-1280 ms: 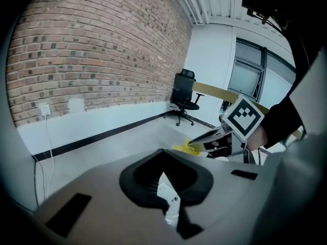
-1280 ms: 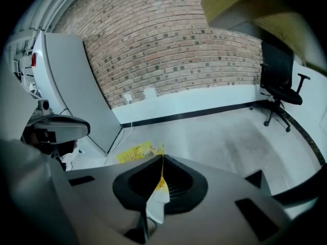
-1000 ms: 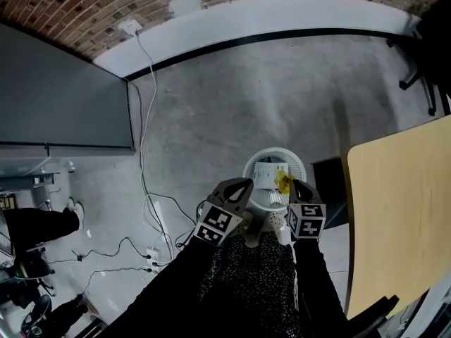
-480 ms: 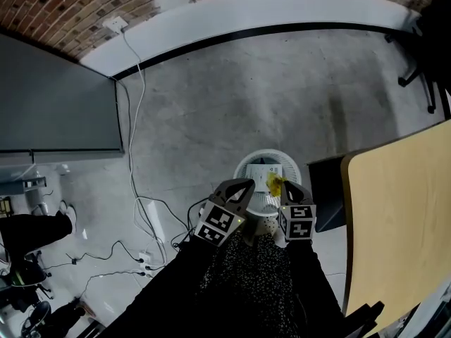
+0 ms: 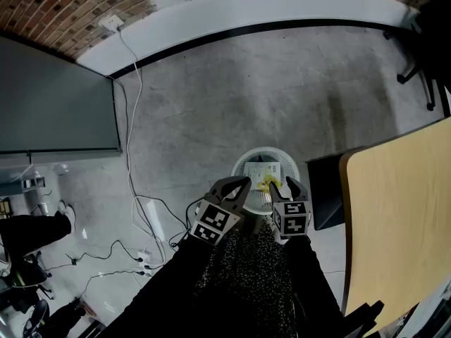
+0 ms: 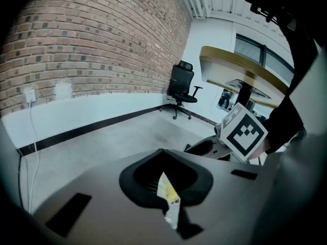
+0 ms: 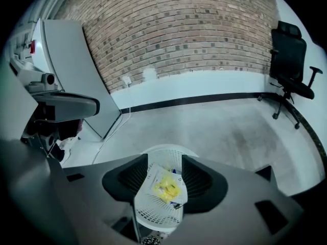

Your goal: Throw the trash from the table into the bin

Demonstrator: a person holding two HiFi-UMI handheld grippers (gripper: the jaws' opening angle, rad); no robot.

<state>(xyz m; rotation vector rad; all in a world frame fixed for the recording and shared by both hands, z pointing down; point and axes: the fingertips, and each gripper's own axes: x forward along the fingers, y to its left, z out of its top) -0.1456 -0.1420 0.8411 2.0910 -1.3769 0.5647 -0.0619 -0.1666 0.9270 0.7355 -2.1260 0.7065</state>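
A white mesh bin (image 5: pixel 271 151) stands on the grey floor below me, with both grippers over its near rim. My right gripper (image 5: pixel 287 186) hangs over the bin (image 7: pixel 153 216) and its jaws are opening. A crumpled yellow wrapper (image 7: pixel 167 187) lies on white paper inside the bin, seen between the jaws, and the pads do not touch it. The same yellow wrapper (image 5: pixel 266 184) shows in the head view. My left gripper (image 5: pixel 238 184) is at the bin's left side, shut on a thin white-and-yellow wrapper (image 6: pixel 168 194) pinched between its dark pads.
A light wooden table (image 5: pixel 402 217) fills the right side, with a dark box (image 5: pixel 325 192) on the floor between it and the bin. Cables (image 5: pixel 141 210) trail over the floor at left beside a grey panel (image 5: pixel 56 97). A black office chair (image 7: pixel 291 60) stands by the brick wall.
Both grippers sank toward the bin. The right gripper's jaws parted, and the yellow wrapper left them and now lies in the bin.
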